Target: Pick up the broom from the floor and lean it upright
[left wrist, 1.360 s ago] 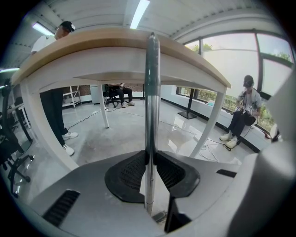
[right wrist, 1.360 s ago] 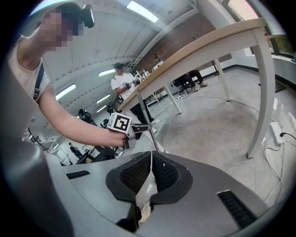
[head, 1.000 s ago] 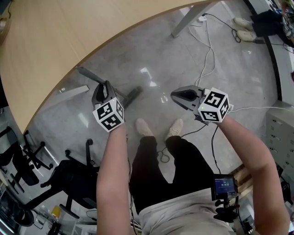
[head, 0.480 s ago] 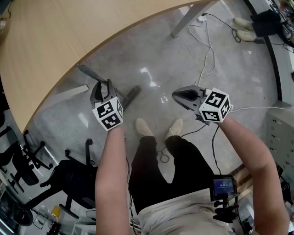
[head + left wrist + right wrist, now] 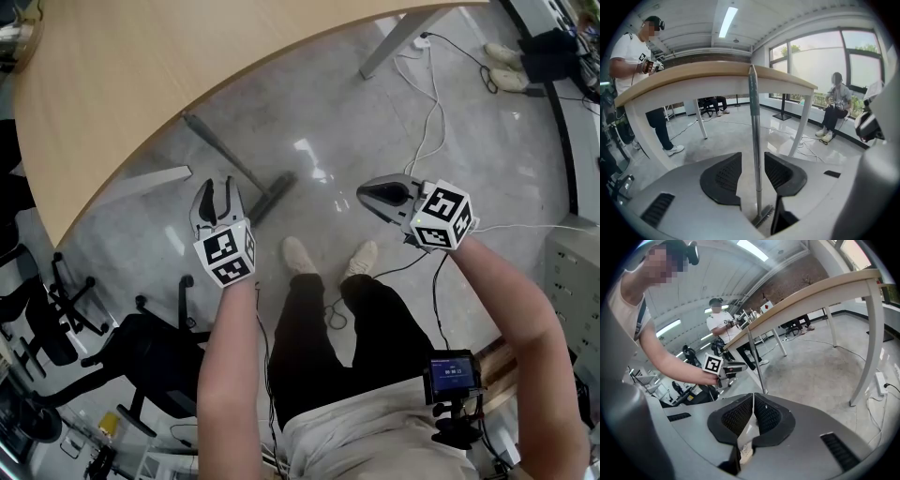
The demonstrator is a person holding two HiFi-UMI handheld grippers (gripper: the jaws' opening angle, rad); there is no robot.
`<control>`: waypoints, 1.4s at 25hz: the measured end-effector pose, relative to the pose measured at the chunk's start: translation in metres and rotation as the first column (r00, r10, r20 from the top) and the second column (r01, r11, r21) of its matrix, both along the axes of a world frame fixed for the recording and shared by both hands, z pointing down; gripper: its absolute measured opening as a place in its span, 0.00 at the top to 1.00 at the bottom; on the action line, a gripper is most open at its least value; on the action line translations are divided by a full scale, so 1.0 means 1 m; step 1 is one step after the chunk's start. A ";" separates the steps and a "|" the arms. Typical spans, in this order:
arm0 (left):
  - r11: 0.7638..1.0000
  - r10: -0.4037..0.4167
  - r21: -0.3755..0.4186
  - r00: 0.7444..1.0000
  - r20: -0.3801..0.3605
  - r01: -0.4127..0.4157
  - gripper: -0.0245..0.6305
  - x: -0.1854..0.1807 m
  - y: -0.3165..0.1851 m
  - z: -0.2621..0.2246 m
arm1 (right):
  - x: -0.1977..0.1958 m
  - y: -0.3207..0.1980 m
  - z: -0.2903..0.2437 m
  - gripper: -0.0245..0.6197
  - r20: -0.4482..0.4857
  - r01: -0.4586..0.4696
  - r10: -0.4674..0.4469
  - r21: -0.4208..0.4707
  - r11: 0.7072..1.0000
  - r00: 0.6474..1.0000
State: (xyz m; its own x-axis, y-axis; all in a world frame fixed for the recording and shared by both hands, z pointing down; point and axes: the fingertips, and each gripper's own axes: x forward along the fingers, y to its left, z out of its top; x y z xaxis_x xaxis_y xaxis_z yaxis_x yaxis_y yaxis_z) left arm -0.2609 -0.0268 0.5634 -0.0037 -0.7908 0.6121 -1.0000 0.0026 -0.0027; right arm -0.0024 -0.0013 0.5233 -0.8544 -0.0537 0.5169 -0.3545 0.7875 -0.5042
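Now, broom (image 5: 753,117): standing close to upright, top of the handle against the table edge, bristle head (image 5: 764,216) down on the floor. In the head view it (image 5: 225,150) slants out from under the tabletop rim.
Left gripper (image 5: 753,159): jaws spread wide and just been opening. The handle shows in the gap between them, and neither pad touches it. The broom stands on its own!
Left gripper from above (image 5: 217,187): fingertips just short of the handle.
Right gripper (image 5: 753,401): pads pressed together with nothing between them, held off to the person's right (image 5: 370,195), well apart from the broom.
Table (image 5: 141,75): curved pale-wood top on white legs.
Floor (image 5: 356,112): glossy grey, with white cables (image 5: 431,103) trailing across it and the person's pale shoes (image 5: 298,255) planted near the bristle head.
Office chair (image 5: 141,361): black, behind the left arm.
Room: big windows (image 5: 825,61) with a seated person (image 5: 836,105) beside them, and a standing person (image 5: 633,61) across the table.
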 end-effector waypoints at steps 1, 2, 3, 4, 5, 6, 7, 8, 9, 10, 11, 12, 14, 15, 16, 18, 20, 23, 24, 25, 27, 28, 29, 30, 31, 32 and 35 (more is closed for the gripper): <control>1.000 0.006 0.002 1.000 -0.008 -0.006 0.73 0.000 0.009 -0.006 | -0.001 0.000 -0.005 0.93 0.004 -0.002 0.002 0.012 1.000 1.000; 1.000 0.014 0.003 1.000 -0.015 -0.014 0.73 0.001 0.018 -0.011 | -0.003 0.000 -0.011 0.93 0.009 -0.008 0.007 0.024 1.000 1.000; 1.000 0.024 0.004 1.000 -0.020 -0.024 0.75 0.002 0.028 -0.018 | -0.004 0.000 -0.018 0.93 0.015 -0.015 0.015 0.036 0.999 1.000; 0.999 0.035 0.009 0.999 -0.026 -0.035 0.78 0.004 0.037 -0.025 | -0.005 -0.001 -0.025 0.93 0.022 -0.024 0.023 0.048 0.999 0.999; 0.999 0.050 0.016 0.998 -0.036 -0.049 0.83 0.008 0.046 -0.033 | -0.005 -0.001 -0.032 0.93 0.030 -0.034 0.033 0.057 0.998 0.999; 0.997 0.070 0.026 0.996 -0.055 -0.068 0.86 0.014 0.055 -0.042 | -0.006 0.000 -0.039 0.93 0.038 -0.045 0.043 0.062 0.997 0.998; 0.995 0.095 0.036 0.992 -0.083 -0.093 0.87 0.022 0.066 -0.052 | -0.006 0.003 -0.046 0.93 0.048 -0.056 0.053 0.061 0.997 0.997; 0.992 0.126 0.047 0.985 -0.117 -0.121 0.88 0.030 0.078 -0.062 | -0.007 0.007 -0.054 0.93 0.057 -0.066 0.063 0.058 0.996 0.996; 0.987 0.156 0.058 0.977 -0.147 -0.149 0.89 0.038 0.089 -0.073 | -0.008 0.013 -0.062 0.93 0.067 -0.074 0.070 0.055 0.996 0.995; 0.982 0.184 0.068 0.968 -0.168 -0.175 0.89 0.044 0.099 -0.083 | -0.010 0.017 -0.071 0.93 0.078 -0.080 0.075 0.053 0.995 0.994; 0.977 0.207 0.078 0.961 -0.181 -0.196 0.90 0.049 0.108 -0.094 | -0.012 0.021 -0.080 0.93 0.090 -0.085 0.080 0.053 0.995 0.993; 0.974 0.224 0.087 0.956 -0.188 -0.211 0.90 0.053 0.115 -0.104 | -0.015 0.024 -0.089 0.93 0.102 -0.088 0.082 0.056 0.995 0.991; 0.967 0.247 0.102 0.951 -0.187 -0.231 0.91 0.058 0.125 -0.122 | -0.019 0.028 -0.106 0.93 0.115 -0.085 0.076 0.077 0.993 0.990; 0.965 0.255 0.111 0.949 -0.184 -0.237 0.91 0.060 0.129 -0.131 | -0.020 0.030 -0.115 0.93 0.114 -0.081 0.070 0.092 0.993 0.991; 0.964 0.255 0.121 0.949 -0.184 -0.236 0.91 0.061 0.131 -0.140 | -0.021 0.032 -0.122 0.93 0.112 -0.076 0.064 0.105 0.992 0.992; 0.966 0.240 0.144 0.951 -0.197 -0.214 0.91 0.060 0.135 -0.159 | -0.023 0.037 -0.139 0.93 0.115 -0.070 0.056 0.120 0.990 0.992; 0.968 0.222 0.165 0.951 -0.213 -0.190 0.91 0.061 0.137 -0.177 | -0.022 0.044 -0.155 0.93 0.121 -0.070 0.056 0.121 0.990 0.991; 0.964 0.223 0.195 0.949 -0.224 -0.181 0.91 0.067 0.137 -0.201 | -0.018 0.048 -0.180 0.93 0.135 -0.075 0.057 0.130 0.989 0.989; 0.962 0.227 0.201 0.948 -0.224 -0.183 0.91 0.069 0.138 -0.208 | -0.018 0.048 -0.190 0.93 0.146 -0.074 0.053 0.138 0.988 0.988; 0.961 0.231 0.205 0.947 -0.224 -0.186 0.91 0.072 0.141 -0.215 | -0.018 0.050 -0.200 0.93 0.159 -0.070 0.047 0.146 0.987 0.986; 0.958 0.241 0.213 0.945 -0.223 -0.194 0.91 0.077 0.147 -0.229 | -0.017 0.055 -0.222 0.93 0.192 -0.054 0.021 0.168 0.984 0.981; 0.956 0.245 0.219 0.944 -0.221 -0.197 0.91 0.079 0.149 -0.236 | -0.016 0.057 -0.233 0.93 0.206 -0.038 -0.001 0.187 0.982 0.979; 0.953 0.249 0.226 0.943 -0.219 -0.199 0.91 0.080 0.152 -0.243 | -0.014 0.060 -0.243 0.93 0.219 -0.024 -0.023 0.207 0.978 0.976; 0.951 0.255 0.235 0.943 -0.215 -0.203 0.91 0.081 0.155 -0.250 | -0.013 0.062 -0.251 0.93 0.230 -0.015 -0.038 0.224 0.974 0.972; 0.947 0.261 0.244 0.942 -0.210 -0.208 0.91 0.080 0.158 -0.256 | -0.012 0.064 -0.258 0.93 0.243 -0.012 -0.047 0.235 0.972 0.969; 0.944 0.267 0.253 0.942 -0.205 -0.213 0.91 0.079 0.161 -0.262 | -0.011 0.066 -0.264 0.93 0.254 -0.011 -0.052 0.244 0.970 0.966; 0.938 0.277 0.268 0.941 -0.193 -0.220 0.91 0.075 0.173 -0.277 | -0.010 0.074 -0.275 0.93 0.264 -0.003 -0.070 0.268 0.964 0.962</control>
